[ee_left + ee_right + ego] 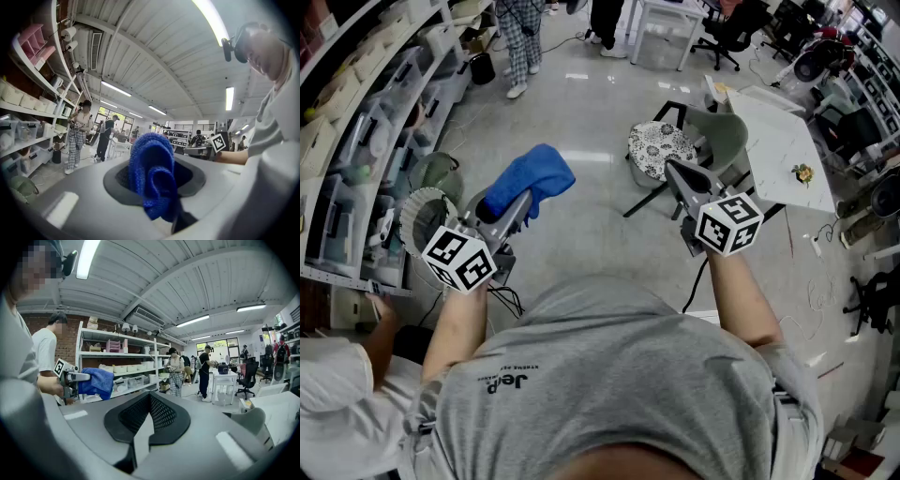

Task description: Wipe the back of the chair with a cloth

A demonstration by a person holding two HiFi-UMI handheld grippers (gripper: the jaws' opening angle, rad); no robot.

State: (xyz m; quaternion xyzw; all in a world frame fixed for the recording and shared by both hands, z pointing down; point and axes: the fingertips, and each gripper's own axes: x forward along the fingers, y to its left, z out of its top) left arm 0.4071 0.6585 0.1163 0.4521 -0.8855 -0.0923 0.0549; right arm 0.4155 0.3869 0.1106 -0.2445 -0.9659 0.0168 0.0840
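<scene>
In mid-air short of the chair (724,137), left gripper (521,204) pinches the cloth (530,178); right gripper (679,176) pressed together, empty. Approach step, probably; next needs cloth laid on the chair's back.

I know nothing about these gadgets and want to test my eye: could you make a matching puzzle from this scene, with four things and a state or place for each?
Things:
1. fluffy blue cloth
2. right gripper
3. chair with grey back and patterned seat
4. white tabletop

States or places:
a. jaws together, empty
b. carries a small yellow object
c. pinched in the left gripper
d. stands on the floor, no gripper on it

Pairs: 1-c, 2-a, 3-d, 4-b
</scene>
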